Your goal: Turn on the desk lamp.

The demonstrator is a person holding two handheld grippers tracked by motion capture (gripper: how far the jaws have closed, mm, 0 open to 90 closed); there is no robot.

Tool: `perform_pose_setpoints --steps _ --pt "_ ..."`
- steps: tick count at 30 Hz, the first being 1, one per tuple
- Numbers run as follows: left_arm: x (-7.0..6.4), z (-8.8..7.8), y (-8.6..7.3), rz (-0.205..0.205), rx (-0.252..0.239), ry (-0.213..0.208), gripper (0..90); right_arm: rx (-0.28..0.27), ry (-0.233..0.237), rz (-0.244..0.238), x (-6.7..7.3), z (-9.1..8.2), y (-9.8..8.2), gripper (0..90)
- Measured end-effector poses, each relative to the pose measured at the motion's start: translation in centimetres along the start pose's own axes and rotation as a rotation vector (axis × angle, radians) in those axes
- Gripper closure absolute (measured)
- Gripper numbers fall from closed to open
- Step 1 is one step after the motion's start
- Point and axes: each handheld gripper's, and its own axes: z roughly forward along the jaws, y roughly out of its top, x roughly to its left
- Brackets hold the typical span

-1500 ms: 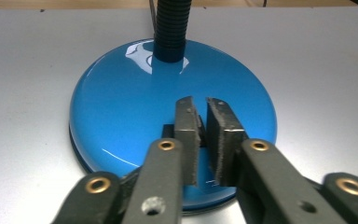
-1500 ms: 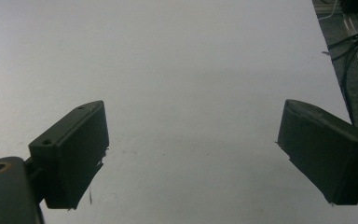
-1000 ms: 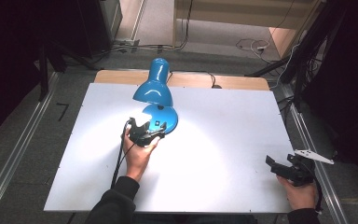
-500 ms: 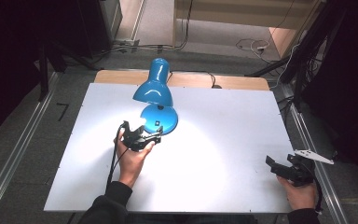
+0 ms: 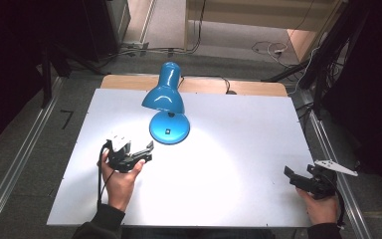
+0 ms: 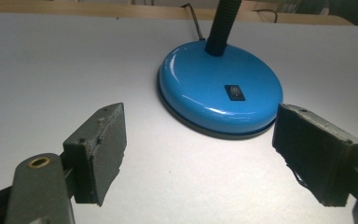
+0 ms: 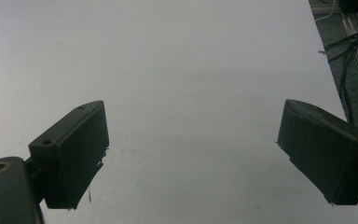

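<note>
A blue desk lamp [image 5: 165,97] stands lit near the middle back of the white table [image 5: 238,129], its shade bent down over its round base [image 5: 169,128]. The base [image 6: 221,88] carries a small black rocker switch [image 6: 234,92]. My left gripper [image 5: 137,155] is held low at the front left of the base, apart from it, open with nothing between its jaws [image 6: 200,154]. My right gripper [image 5: 297,178] rests at the table's front right corner, open and empty [image 7: 191,154].
The lamp's black cord [image 5: 225,84] runs off the back edge over a wooden strip [image 5: 258,88]. Metal rails [image 5: 20,164] flank the table on both sides. Cables [image 5: 268,48] lie on the floor behind.
My left gripper has drawn back from the lamp base toward the front left, still open. The right gripper has stayed in place.
</note>
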Motion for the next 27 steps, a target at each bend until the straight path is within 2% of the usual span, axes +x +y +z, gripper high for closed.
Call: perform_pose_setpoints --steps 9,13,17,20,27 --pt "3.1 -4.5 -2.0 -0.022 0.022 0.063 18.6 0.004 -0.003 -0.001 0.2 0.0 0.0 7.3" --pt "4.4 -5.9 -2.6 -0.031 0.02 0.116 17.4 0.004 -0.005 -0.004 0.2 0.0 0.0 7.3" --pt "5.2 -6.5 -3.2 -0.043 0.03 0.145 16.7 0.004 -0.005 -0.004 0.2 0.0 0.0 7.3" --pt "5.6 -6.8 -3.4 -0.052 0.038 0.146 16.7 0.004 -0.007 -0.002 0.2 0.0 0.0 7.3" --pt "5.6 -6.8 -3.9 -0.04 0.046 0.159 16.7 0.003 -0.007 -0.004 0.2 0.0 0.0 7.3"
